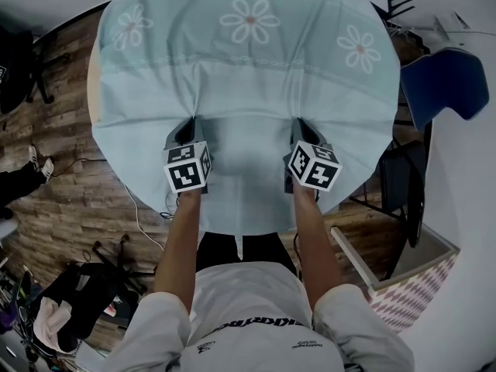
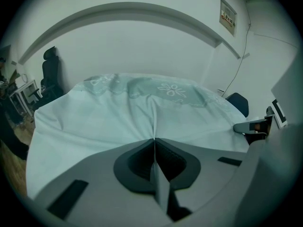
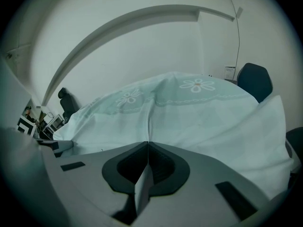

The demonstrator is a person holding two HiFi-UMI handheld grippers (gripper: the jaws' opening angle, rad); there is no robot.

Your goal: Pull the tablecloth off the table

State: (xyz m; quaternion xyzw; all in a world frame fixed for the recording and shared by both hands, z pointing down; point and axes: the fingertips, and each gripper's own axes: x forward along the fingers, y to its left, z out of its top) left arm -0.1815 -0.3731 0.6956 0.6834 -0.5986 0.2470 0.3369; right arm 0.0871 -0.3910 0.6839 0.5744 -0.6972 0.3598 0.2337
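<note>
The left gripper (image 2: 154,142) has its jaws pressed together on a pinched ridge of the tablecloth (image 1: 248,68), and the right gripper (image 3: 147,144) is clamped the same way on a second ridge. From each pinch a crease runs away across the cloth toward its far side. The pale blue cloth, with a band of white daisy flowers along that far side, lies draped over the round table (image 1: 91,84), its near edge hanging down in front of the person. Around the table is a wooden plank floor (image 1: 70,184), with a blue chair (image 1: 449,84) to the right, a patterned open box (image 1: 411,285) nearer the person, and a black office chair (image 2: 49,74) against the white wall (image 2: 142,41).
</note>
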